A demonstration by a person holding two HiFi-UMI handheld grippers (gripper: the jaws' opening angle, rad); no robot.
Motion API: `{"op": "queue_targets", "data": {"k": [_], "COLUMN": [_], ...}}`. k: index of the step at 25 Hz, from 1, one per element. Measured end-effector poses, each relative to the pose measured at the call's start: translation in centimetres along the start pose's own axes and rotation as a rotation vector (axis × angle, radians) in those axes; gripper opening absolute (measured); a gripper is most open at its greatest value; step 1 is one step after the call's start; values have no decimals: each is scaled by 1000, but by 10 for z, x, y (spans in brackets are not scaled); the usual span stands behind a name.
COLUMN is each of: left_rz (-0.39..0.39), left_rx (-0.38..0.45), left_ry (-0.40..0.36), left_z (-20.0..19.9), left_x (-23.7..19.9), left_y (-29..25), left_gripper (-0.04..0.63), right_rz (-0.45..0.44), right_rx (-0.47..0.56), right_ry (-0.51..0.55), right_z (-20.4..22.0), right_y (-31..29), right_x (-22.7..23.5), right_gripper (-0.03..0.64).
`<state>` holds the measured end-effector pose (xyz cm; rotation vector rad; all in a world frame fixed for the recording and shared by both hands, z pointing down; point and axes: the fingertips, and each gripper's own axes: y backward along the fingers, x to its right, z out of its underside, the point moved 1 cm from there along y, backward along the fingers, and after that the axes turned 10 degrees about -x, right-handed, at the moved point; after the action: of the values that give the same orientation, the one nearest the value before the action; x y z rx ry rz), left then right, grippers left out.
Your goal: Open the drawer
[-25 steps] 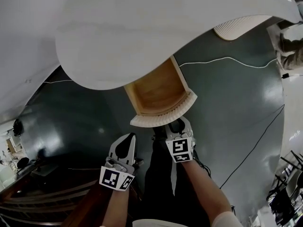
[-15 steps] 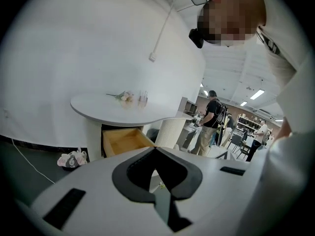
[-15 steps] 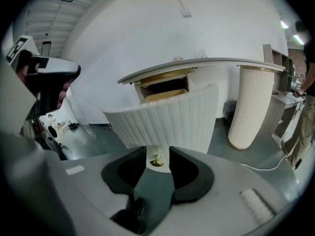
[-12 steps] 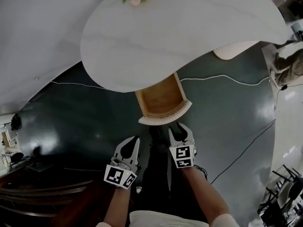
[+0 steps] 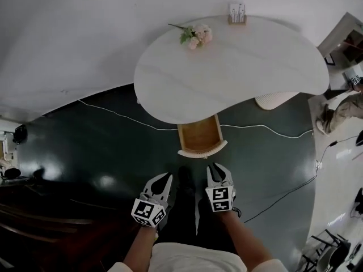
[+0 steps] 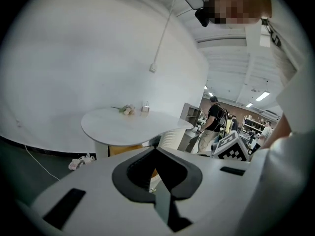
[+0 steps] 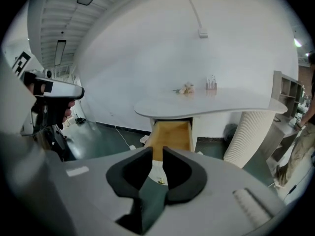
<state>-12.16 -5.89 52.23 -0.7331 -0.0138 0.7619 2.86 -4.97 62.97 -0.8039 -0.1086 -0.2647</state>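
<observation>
A wooden drawer (image 5: 199, 134) with a white ribbed front stands pulled out from under the white curved table (image 5: 227, 72). Both grippers hang well short of it, above the dark floor, touching nothing. My left gripper (image 5: 164, 180) is shut and empty; its tips meet in the left gripper view (image 6: 155, 149). My right gripper (image 5: 218, 170) has a narrow gap between its tips, and its jaws are closing on nothing. In the right gripper view the right gripper (image 7: 157, 149) points at the open drawer (image 7: 170, 134), whose inside looks bare.
Pink flowers (image 5: 195, 35) and a small holder (image 5: 237, 13) sit on the table. A white cable (image 5: 113, 113) and a black cable (image 5: 283, 194) cross the floor. A ribbed white pedestal (image 5: 275, 100) stands at the right. People (image 6: 214, 122) stand beyond it. Dark furniture (image 5: 45, 220) lies at the left.
Both grippers have risen and come away from the drawer front, which the right one was next to. The table and drawer now look smaller and farther off.
</observation>
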Motion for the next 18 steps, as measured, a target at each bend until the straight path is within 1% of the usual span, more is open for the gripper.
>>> {"op": "queue_targets", "data": {"k": [3, 7, 12, 18], "left_rz": [-27, -51, -63, -80], "left_rx": [18, 49, 94, 148], "left_ry": [8, 26, 29, 36], "left_z": [-17, -37, -61, -86], "left_x": [4, 9, 21, 34], "left_y": [27, 61, 94, 126], "left_gripper": [6, 6, 6, 6], "right_rz": [1, -1, -13, -35], "right_rx": [15, 41, 81, 145], "right_ry": [3, 0, 88, 160], "right_z": [-28, -60, -99, -147], "right_y": [27, 66, 105, 143], "right_x": [-5, -12, -19, -21], "right_gripper": [74, 49, 29, 11]}}
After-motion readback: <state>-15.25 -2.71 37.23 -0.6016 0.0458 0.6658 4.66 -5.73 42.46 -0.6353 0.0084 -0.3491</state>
